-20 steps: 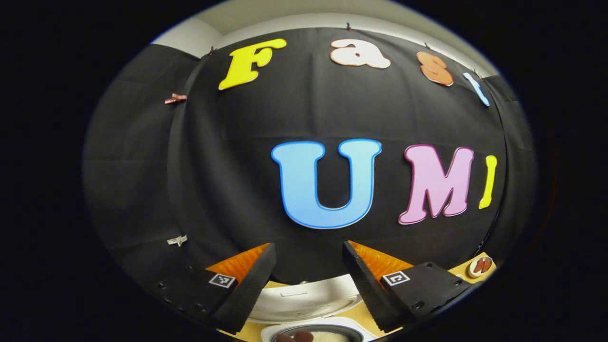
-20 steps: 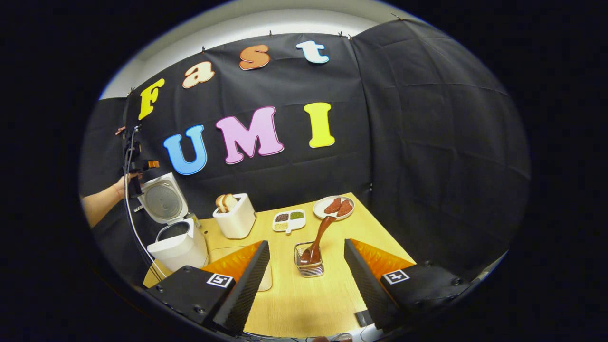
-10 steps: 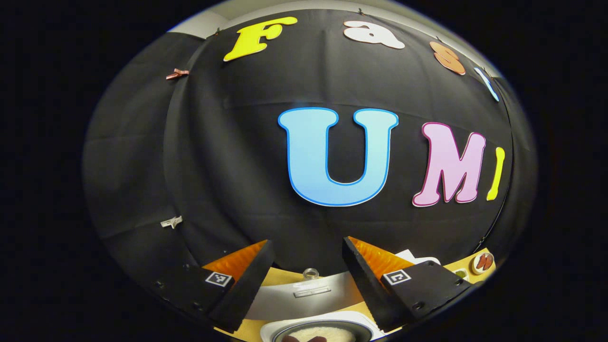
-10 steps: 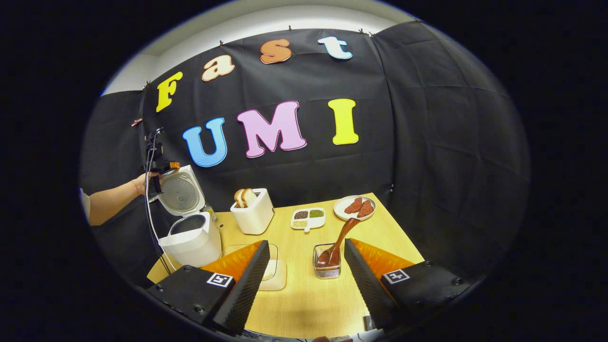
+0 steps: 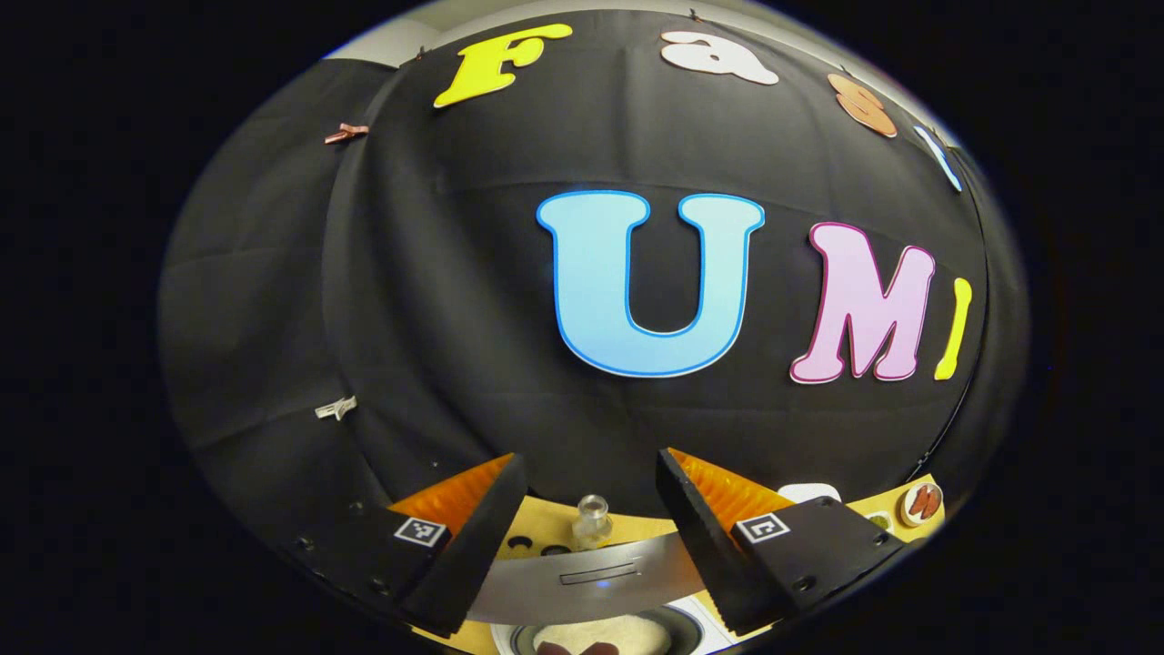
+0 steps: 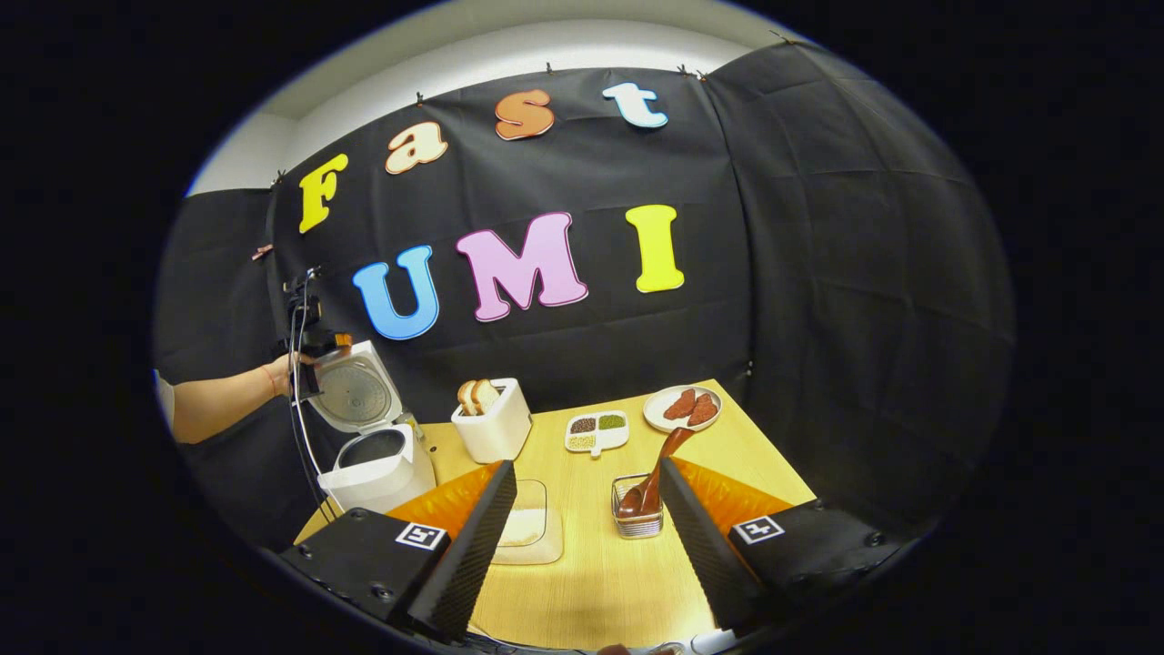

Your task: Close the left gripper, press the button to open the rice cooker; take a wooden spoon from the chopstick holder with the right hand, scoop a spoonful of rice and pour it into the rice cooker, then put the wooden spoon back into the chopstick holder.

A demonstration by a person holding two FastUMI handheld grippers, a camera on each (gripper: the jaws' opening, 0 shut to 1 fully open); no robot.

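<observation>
White rice cooker [image 6: 377,468] open; wooden spoon [image 6: 653,473] leaning in chopstick holder [image 6: 638,520].

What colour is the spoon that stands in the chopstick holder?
The wooden spoon is dark reddish brown. The right gripper view shows it best.

A booth hung with black cloth [image 6: 818,273] on its back and right sides, the fabric creased in faint horizontal folds and pinned along its top edge by small clips [image 5: 346,134]. Above the cloth runs a strip of pale wall [image 6: 509,50]. A light wooden surface [image 6: 600,582] with a visible grain stands in front of the cloth, its far corner close to the seam where two panels meet. Lighting is even and soft.
</observation>
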